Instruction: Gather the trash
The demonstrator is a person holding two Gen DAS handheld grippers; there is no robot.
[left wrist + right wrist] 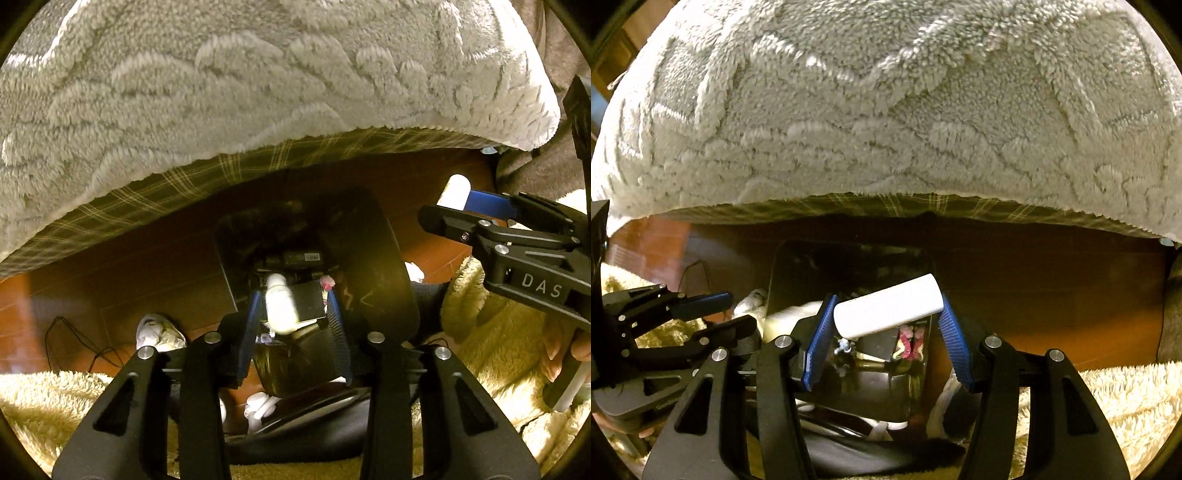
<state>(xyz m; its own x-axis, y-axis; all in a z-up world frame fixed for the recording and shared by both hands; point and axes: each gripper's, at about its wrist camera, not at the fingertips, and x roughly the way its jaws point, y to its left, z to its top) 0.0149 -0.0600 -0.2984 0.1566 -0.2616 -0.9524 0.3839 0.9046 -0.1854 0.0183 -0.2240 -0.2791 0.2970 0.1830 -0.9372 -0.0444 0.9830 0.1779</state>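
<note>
A black trash bin stands on the brown floor, holding dark boxes and a pink wrapper. My left gripper is open above the bin; a small white bottle, blurred, is between its blue fingers without touching them, over the bin's inside. My right gripper is shut on a white oblong tube, held tilted over the bin. In the left wrist view the right gripper with the tube is at the right. The left gripper shows at the left in the right wrist view.
A grey fluffy blanket with plaid lining overhangs the floor. Crumpled white tissue lies left of the bin, more white scraps lie in front of it. A black cable runs on the floor. A beige fluffy rug lies nearest.
</note>
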